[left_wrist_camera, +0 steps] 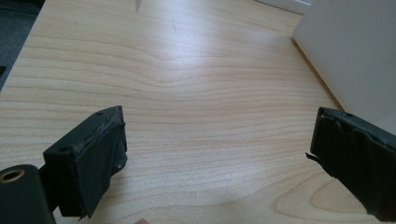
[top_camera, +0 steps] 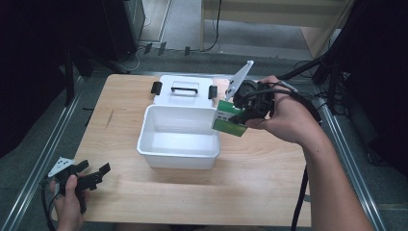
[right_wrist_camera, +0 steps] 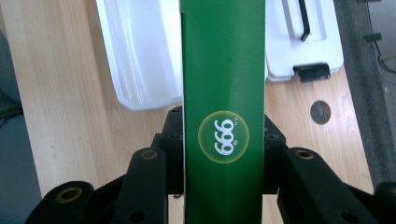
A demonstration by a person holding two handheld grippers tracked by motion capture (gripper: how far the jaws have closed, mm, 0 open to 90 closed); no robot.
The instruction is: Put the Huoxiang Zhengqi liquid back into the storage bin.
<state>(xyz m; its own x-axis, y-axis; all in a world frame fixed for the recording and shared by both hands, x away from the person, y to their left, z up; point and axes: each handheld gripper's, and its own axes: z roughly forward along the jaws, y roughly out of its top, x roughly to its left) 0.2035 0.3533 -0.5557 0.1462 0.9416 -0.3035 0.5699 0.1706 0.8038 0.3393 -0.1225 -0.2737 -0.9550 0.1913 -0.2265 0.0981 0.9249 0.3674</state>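
A white plastic bin stands open in the middle of the wooden table, its lid with a black handle lying behind it. My right gripper is shut on a green box and holds it at the bin's right rim. In the right gripper view the green box carries a round "999" mark and stands between the jaws, with the bin beyond it. My left gripper rests open near the table's front left corner, nothing between its fingers.
The table's edge runs along the left beside a metal rail. Black latches sit on the lid. A round hole shows in the tabletop by the lid. Cables and dark stands crowd the floor behind the table.
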